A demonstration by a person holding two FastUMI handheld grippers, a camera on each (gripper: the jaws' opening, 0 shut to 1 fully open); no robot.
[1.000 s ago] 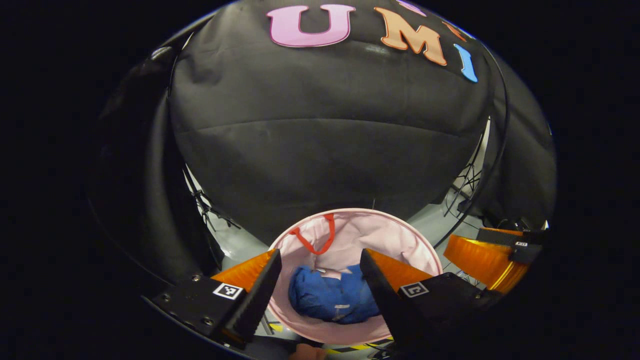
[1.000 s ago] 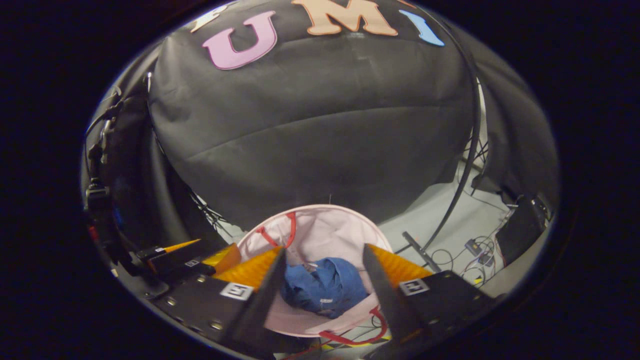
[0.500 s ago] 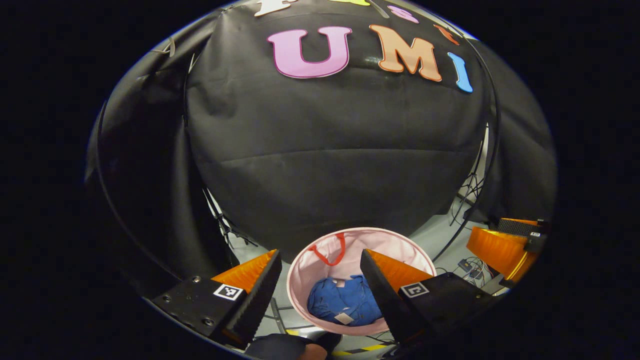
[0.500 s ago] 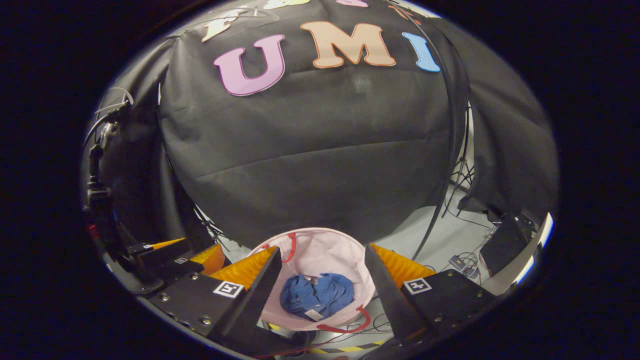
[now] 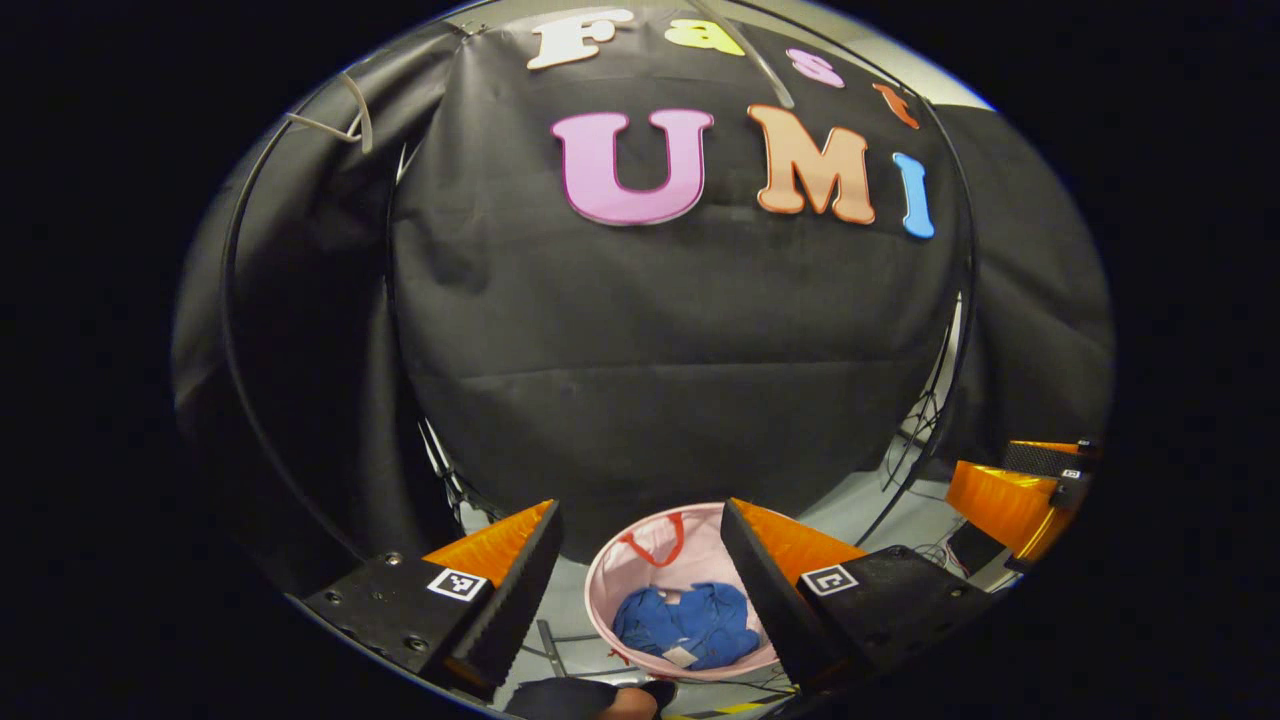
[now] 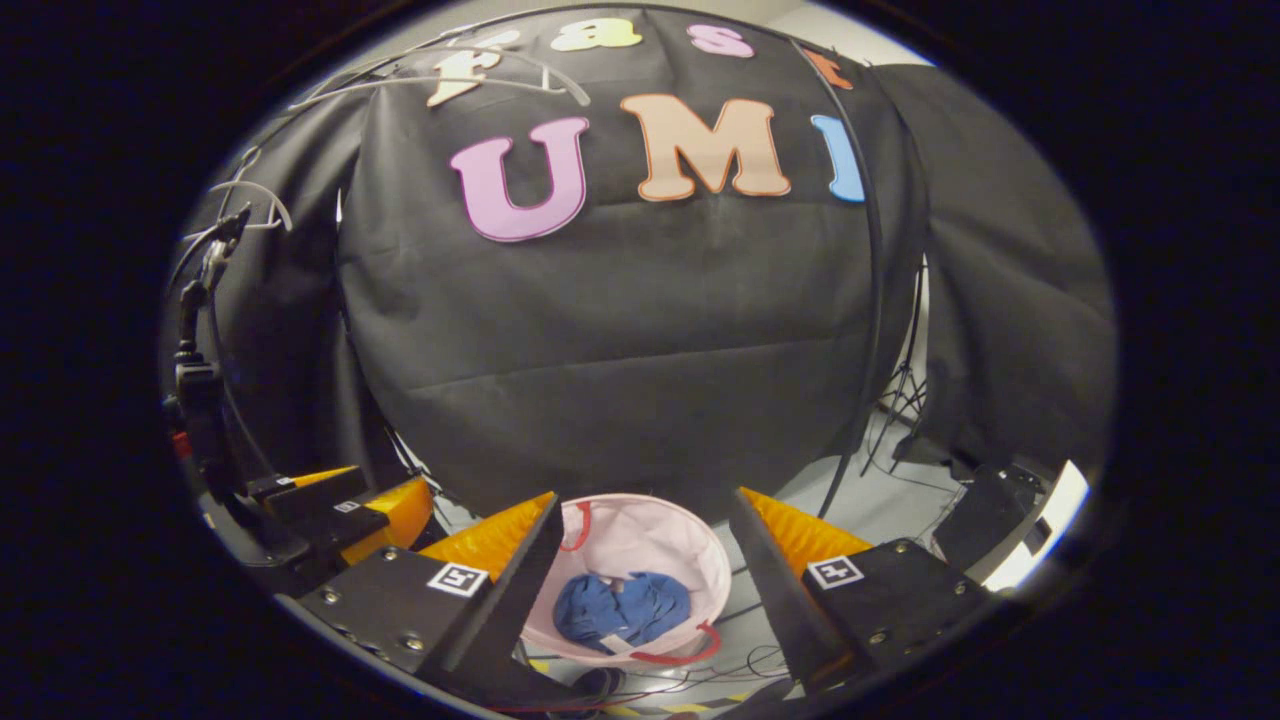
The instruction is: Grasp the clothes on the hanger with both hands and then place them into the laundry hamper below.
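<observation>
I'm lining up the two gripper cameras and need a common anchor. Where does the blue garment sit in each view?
Left gripper view: the blue garment lies bottom centre, inside the pink hamper, between the open fingers.
Right gripper view: the blue garment lies bottom centre, slightly left, in the same hamper.
Shared landmark: the hamper's red handle.

The right gripper (image 6: pixel 640 560) hangs with fingers spread wide, nothing between them. Below lies the pink laundry hamper (image 6: pixel 690 555). Blue clothes (image 6: pixel 620 608) sit crumpled inside it.
</observation>
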